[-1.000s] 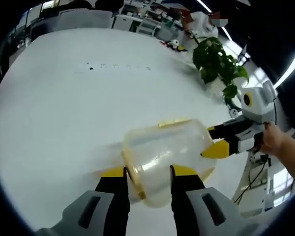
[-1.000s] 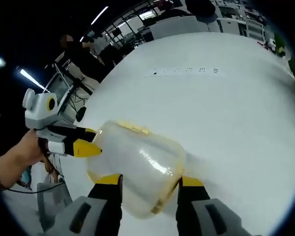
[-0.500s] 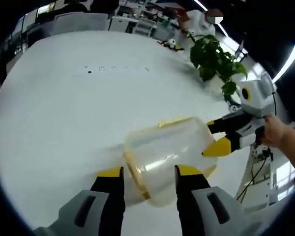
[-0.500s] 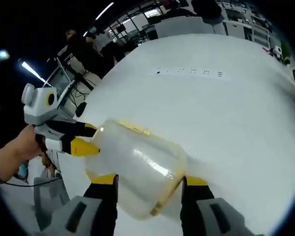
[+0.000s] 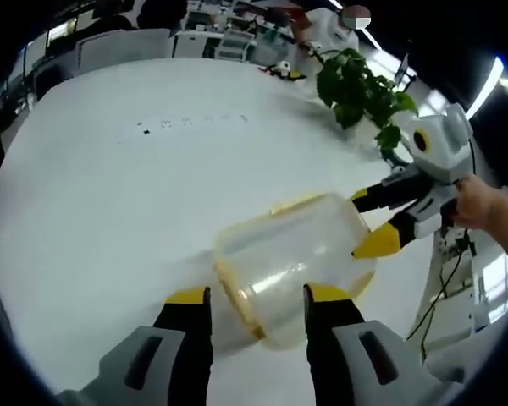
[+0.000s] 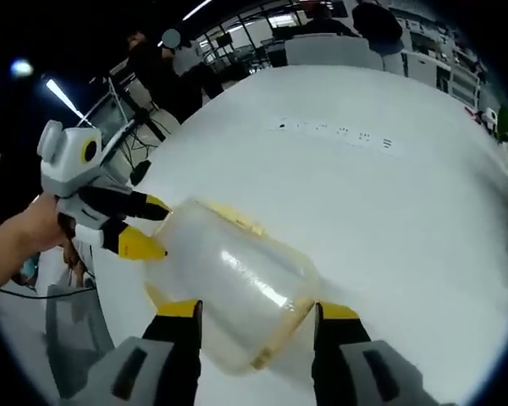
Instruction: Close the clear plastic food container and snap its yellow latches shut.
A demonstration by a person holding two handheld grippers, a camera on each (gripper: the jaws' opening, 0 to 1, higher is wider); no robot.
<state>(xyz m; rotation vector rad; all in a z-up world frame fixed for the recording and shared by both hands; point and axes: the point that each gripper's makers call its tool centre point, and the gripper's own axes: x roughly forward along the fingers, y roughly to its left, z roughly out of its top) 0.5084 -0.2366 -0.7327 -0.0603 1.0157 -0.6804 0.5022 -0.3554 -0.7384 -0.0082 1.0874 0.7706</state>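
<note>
Left gripper (image 5: pixel 256 298): jaws spread, one on each side of the container (image 5: pixel 288 266), contact unclear. Right gripper (image 6: pixel 257 309): same stance at the opposite end. Each gripper points toward the other, a bare hand (image 5: pixel 484 207) on each grip.

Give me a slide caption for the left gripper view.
Two grippers hold a clear container between them above a white table.

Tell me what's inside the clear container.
Through the clear container's walls in both gripper views nothing shows inside; it looks empty. Glare and the gripper jaws on both ends cover some of the interior, so small contents can't be excluded.
</note>
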